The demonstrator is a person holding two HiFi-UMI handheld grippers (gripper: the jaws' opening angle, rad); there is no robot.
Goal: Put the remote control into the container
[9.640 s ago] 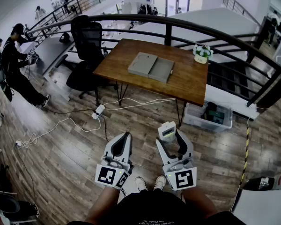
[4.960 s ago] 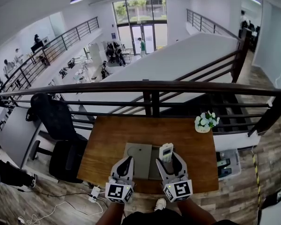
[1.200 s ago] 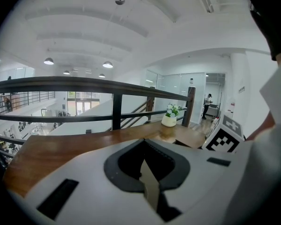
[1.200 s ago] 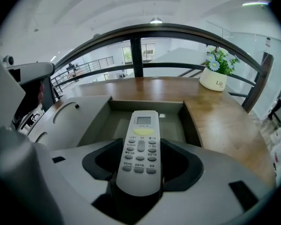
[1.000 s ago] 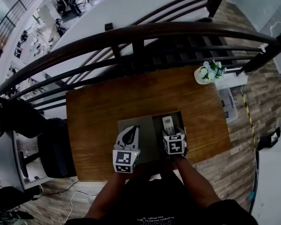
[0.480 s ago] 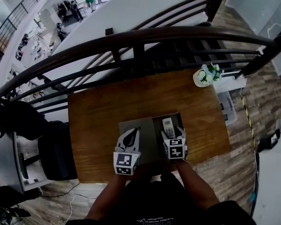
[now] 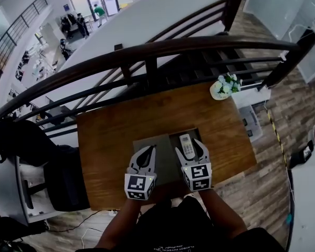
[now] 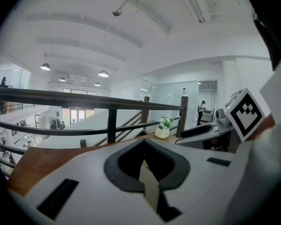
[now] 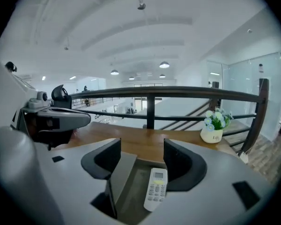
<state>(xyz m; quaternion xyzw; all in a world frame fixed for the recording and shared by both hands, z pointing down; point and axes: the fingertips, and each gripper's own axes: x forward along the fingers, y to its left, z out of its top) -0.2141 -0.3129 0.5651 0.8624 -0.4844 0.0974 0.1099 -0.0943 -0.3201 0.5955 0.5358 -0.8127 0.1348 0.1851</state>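
Remote control (image 9: pixel 156 189) lies flat inside container (image 9: pixel 132 198), lower centre of frame. Likely light, rigid, slick plastic; best pinched across its long sides. Right gripper (image 9: pixel 142 158) jaws spread wide, not touching it. Left gripper (image 8: pixel 144 156) jaws together, empty, centre-left over table (image 7: pixel 110 135).

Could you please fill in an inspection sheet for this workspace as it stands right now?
Surface: wooden table, carrying the container and a flower pot.
Job's things: remote control lies flat, buttons up, inside the open grey container.
Clutter: white flower pot near the table's far right corner.
Grippers: right gripper has its jaws apart on either side of the remote, not clamping it; left gripper has its jaws together, empty, over the container.
Cables: nothing seen on the table.
Surroundings: dark railing behind the table; black office chair to the left.
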